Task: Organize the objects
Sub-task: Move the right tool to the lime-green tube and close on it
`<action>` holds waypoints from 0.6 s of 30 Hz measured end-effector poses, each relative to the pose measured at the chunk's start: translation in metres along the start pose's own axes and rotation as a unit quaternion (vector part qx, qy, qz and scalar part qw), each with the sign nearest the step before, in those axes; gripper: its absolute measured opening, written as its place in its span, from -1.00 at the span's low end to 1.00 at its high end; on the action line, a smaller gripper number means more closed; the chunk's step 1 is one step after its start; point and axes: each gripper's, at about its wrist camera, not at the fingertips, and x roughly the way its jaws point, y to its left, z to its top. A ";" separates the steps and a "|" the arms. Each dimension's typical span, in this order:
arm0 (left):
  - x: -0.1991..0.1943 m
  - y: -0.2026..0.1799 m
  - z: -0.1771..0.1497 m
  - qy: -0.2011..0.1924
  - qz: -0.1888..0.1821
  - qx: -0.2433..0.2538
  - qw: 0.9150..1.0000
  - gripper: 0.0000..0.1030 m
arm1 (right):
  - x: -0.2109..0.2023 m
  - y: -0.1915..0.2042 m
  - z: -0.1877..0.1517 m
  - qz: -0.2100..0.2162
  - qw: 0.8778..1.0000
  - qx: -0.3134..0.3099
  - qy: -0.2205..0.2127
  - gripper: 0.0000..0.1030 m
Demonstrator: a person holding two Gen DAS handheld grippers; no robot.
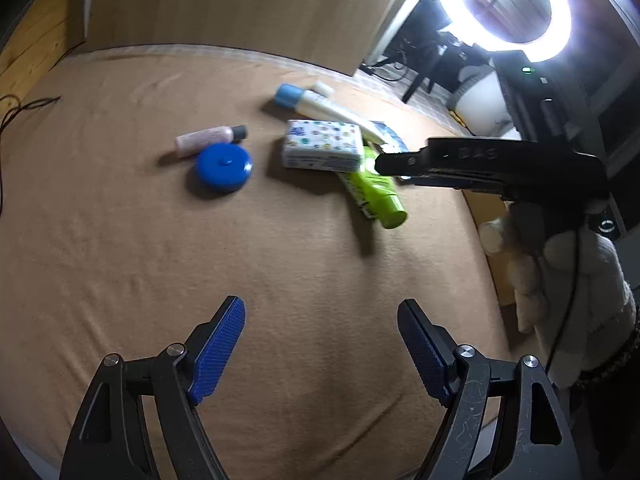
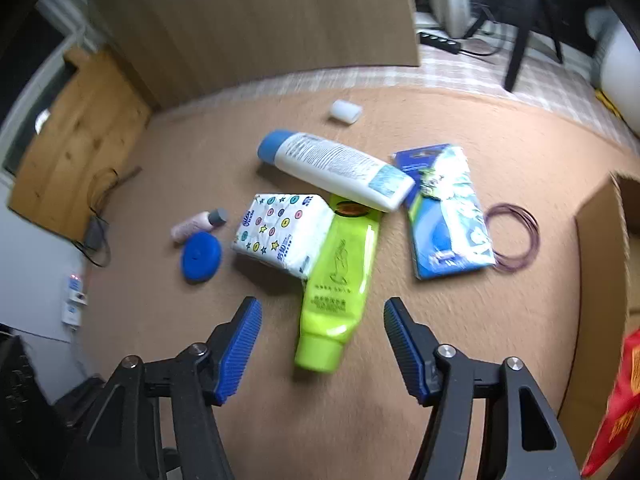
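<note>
You've got a tan blanket (image 2: 400,420) over the surface, wood panel (image 2: 256,20) behind, ring light (image 1: 516,4) blazing off to the side. Both your left gripper (image 1: 320,320) and right gripper (image 2: 322,320) are spread open, holding nothing. The green tube (image 2: 340,280) lies just ahead of the right one, against the tissue pack (image 2: 280,232).

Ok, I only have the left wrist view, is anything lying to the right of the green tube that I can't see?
Observer: Yes, a blue packet lies flat beside the white bottle.
Operator: Anything past that?
Observer: A coil of thin purple wire, touching the packet's far edge.
Operator: And is the right gripper on the tube yet?
Observer: No. The right gripper is open, its fingers either side of the green tube, not touching it.
</note>
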 end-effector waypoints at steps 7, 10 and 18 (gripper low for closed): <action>-0.001 0.010 0.000 -0.004 0.001 -0.020 1.000 0.58 | 0.024 0.009 0.005 -0.040 0.999 -0.020 0.029 -0.11; 0.002 0.010 0.002 -0.001 -0.005 -0.024 1.000 0.59 | 0.027 0.006 0.005 -0.046 0.998 -0.018 0.034 -0.25; 0.013 -0.002 0.005 0.009 -0.013 -0.012 1.000 0.59 | 0.019 -0.011 -0.002 -0.031 0.999 0.005 0.032 -0.30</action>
